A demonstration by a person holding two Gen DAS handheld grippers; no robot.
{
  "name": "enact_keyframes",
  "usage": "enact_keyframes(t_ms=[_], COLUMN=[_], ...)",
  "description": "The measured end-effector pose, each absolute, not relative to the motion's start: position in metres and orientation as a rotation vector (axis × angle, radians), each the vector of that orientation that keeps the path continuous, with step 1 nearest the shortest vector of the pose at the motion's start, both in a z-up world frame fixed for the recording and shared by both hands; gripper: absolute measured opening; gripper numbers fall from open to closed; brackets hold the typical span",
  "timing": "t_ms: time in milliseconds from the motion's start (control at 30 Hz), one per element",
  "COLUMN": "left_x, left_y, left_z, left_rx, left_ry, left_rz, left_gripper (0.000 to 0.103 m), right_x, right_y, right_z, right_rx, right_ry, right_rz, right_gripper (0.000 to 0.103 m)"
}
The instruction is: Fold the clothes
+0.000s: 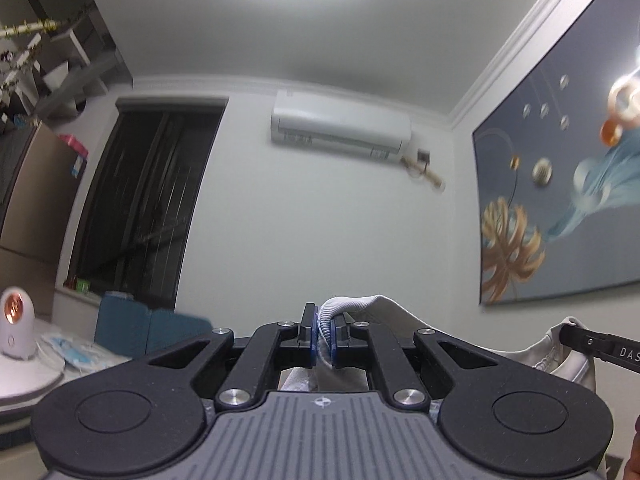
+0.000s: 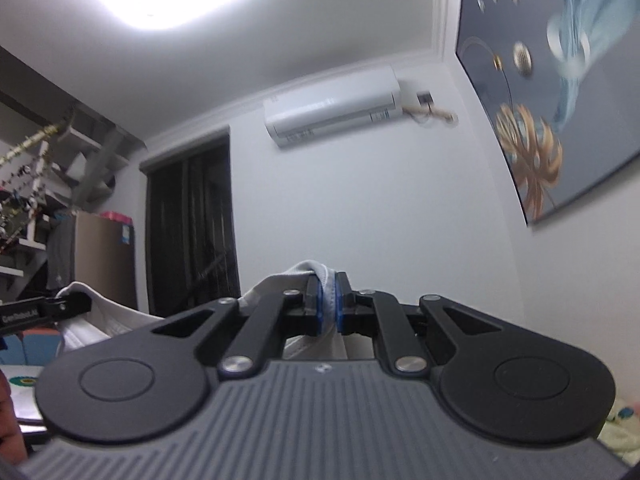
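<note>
Both grippers tilted upward toward wall and ceiling. White garment (image 1: pixel 400 312) hangs raised between them. Left gripper (image 1: pixel 324 336) fingers clamped on its ribbed edge; right gripper (image 2: pixel 329 304) fingers clamped on another edge.

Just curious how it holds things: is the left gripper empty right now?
No, the left gripper is shut on the ribbed edge of a white garment.

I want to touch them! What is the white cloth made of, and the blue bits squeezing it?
The white cloth looks like soft knitted fabric, maybe cotton: its pinched edge shows fine ribs. The blue pads on the left hand-held gripper look like matte rubber or foam, but that is hard to tell.
</note>
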State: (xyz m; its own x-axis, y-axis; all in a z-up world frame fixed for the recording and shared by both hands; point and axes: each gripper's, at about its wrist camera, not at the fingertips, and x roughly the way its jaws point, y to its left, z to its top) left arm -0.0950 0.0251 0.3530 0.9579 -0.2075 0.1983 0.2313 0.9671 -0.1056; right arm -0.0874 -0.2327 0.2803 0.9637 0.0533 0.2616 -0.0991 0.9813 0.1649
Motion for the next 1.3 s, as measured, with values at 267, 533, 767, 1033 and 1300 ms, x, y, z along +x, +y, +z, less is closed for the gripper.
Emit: enact_keyframes(t_ms=[267, 533, 767, 1033, 1300], left_x=[0.150, 0.393, 0.560, 0.610, 0.597], left_y=[0.000, -0.042, -0.068, -0.066, -0.047], left_z=[0.238, 0.042, -0.145, -0.224, -0.187], left_rx=[-0.108, -0.052, -0.045, -0.060, -0.056], left_ry=[0.051, 0.294, 0.574, 0.794, 0.788], left_rz=[-0.156, -0.113, -0.087, -0.143, -0.255], left_gripper=[0.006, 0.007, 0.007, 0.010, 0.085], right_x=[0.103, 0.313, 0.468, 0.523, 0.522], right_y=[-0.257, -0.284, -0.300, -0.325, -0.339], right_z=[0.185, 0.042, -0.115, -0.185, -0.166], right_rx=[0.171, 0.162, 0.149, 0.300, 0.409], right_ry=[-0.080, 0.123, 0.383, 0.645, 0.680], right_rz=[0.025, -0.033, -0.054, 0.027, 0.166], right_gripper=[0.009, 0.009, 0.009, 0.013, 0.074])
